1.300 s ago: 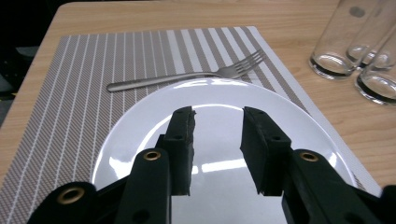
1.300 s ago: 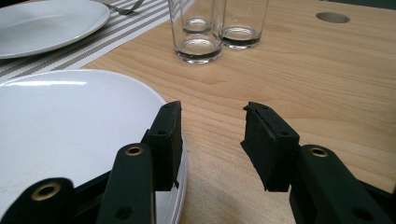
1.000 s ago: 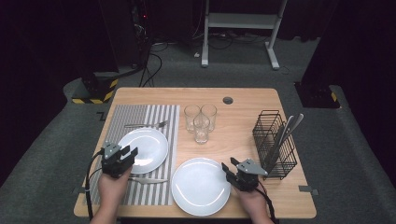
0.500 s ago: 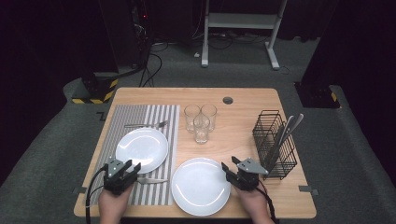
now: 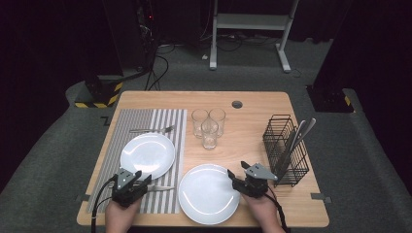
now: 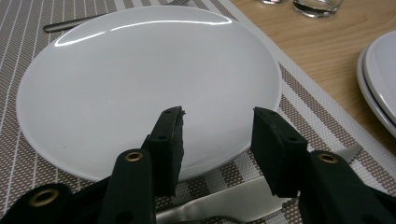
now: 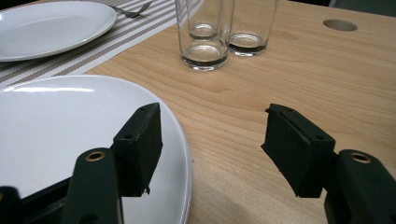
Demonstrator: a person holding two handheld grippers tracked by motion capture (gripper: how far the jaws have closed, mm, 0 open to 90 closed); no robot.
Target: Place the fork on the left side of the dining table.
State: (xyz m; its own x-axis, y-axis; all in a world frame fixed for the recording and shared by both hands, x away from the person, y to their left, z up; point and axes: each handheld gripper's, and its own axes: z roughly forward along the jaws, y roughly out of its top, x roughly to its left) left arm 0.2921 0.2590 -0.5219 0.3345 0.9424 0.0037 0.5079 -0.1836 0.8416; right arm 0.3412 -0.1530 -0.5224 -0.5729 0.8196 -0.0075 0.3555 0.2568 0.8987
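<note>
A: What are the grippers doing?
B: Left gripper [image 5: 130,180] is sitting over the near edge of the striped mat [image 5: 167,131], jaws apart, nothing between them. Its own view is showing a knife [image 6: 224,205] lying on the mat just under the jaws, with the plate [image 6: 144,79] right ahead.
A: Right one?
B: Right gripper [image 5: 243,175] is hovering at the right rim of the second plate [image 5: 208,194] near the table's [image 5: 252,102] near edge. Jaws wide apart, empty; one jaw is over the plate rim, the other over bare wood.
A: Is that one plate or a stack?
B: Looking like a stack, two rims are showing in the gripper views.
A: Rest of the table?
B: Fork [image 5: 151,129] is lying on the mat at its far end, beyond the first plate. Three glasses [image 5: 209,127] are standing upright and bunched together mid-table, just right of the mat. Wire rack [image 5: 285,150] is standing by the right edge, cutlery [image 5: 296,138] leaning in it.
A: Any labels, writing?
B: Nothing readable on anything.
</note>
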